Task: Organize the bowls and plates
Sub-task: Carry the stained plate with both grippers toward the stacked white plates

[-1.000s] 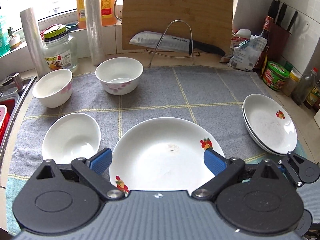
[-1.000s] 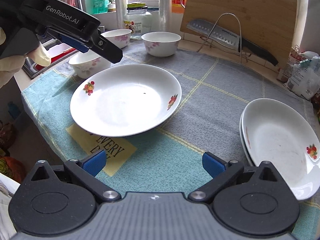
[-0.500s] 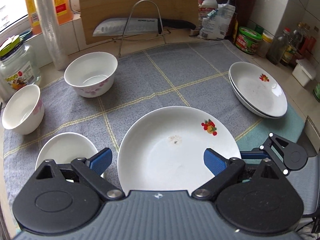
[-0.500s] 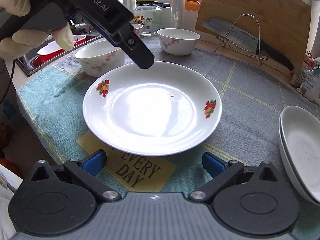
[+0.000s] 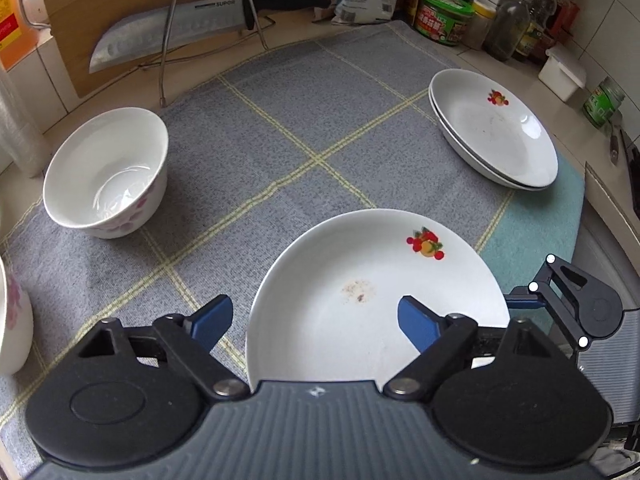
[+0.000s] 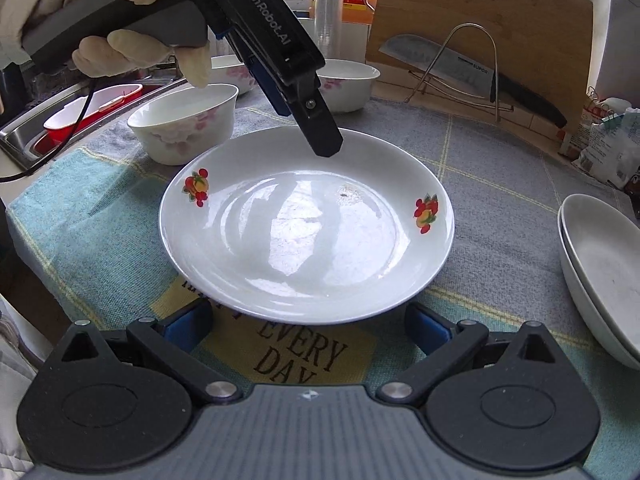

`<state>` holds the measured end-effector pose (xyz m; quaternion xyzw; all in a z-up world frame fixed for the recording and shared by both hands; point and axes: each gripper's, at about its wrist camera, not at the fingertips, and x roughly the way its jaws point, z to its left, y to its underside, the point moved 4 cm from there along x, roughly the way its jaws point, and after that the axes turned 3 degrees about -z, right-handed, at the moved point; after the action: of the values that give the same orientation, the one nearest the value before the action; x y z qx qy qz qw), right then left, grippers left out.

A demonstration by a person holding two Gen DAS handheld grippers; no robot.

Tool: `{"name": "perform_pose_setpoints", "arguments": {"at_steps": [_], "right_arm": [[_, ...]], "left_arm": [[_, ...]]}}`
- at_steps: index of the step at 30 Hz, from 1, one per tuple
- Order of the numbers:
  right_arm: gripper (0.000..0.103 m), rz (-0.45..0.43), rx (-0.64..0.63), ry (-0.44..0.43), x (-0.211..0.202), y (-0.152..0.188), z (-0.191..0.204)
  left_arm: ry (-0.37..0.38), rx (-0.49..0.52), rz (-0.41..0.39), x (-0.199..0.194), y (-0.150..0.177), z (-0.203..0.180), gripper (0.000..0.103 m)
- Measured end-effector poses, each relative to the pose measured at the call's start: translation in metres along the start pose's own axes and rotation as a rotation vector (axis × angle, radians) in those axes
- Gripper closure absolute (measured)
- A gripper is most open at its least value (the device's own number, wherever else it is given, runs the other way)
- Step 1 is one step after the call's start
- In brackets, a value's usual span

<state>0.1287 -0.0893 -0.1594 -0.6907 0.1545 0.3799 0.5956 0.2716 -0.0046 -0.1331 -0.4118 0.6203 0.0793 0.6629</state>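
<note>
A white plate with fruit prints [image 5: 360,280] [image 6: 304,224] lies on the checked towel. My left gripper [image 5: 314,322] points steeply down at the plate's left rim. One blue pad hangs outside the rim and the other over the plate's inside. Its jaws are closing with the rim between them, and the pads are still clear of it. In the right wrist view a gloved hand [image 6: 120,48] holds that left gripper [image 6: 304,120]. My right gripper [image 6: 308,328] stands open at the plate's near edge. Two stacked plates [image 5: 496,136] [image 6: 600,260] rest at the right.
Three flowered bowls [image 6: 184,124] [image 6: 348,84] [image 6: 230,70] stand behind the plate. A knife on a wire rack [image 5: 180,28] leans against a cutting board [image 6: 480,12]. Jars and bottles [image 5: 440,16] line the back right. A sink with a red tub [image 6: 92,112] lies left.
My left gripper swung right and rolled over the plate's left rim, and its jaws narrowed. My right gripper came up to the plate's near edge, then stayed still.
</note>
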Motion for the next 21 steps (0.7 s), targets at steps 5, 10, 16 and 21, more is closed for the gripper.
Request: {"name": "perform_pose_setpoints", "arguments": {"at_steps": [5,10,16,21], "right_arm": [[0.0,-0.005,0.025,0.029,0.001,-0.001,0.002],[0.0,-0.009,0.037,0.044,0.003,-0.002,0.002],[0.0,-0.009,0.027,0.06,0.003,-0.003,0.002],[0.0,-0.013,0.045,0.059,0.003,-0.002,0.001]], "left_arm": [[0.011,0.019,0.032,0.012,-0.002,0.001,0.017],[0.033,0.009,0.068,0.019,-0.002,0.004,0.027],[0.045,0.008,0.107,0.027,-0.002,0.003,0.031],[0.049,0.014,0.116,0.031,-0.006,0.004,0.033]]}}
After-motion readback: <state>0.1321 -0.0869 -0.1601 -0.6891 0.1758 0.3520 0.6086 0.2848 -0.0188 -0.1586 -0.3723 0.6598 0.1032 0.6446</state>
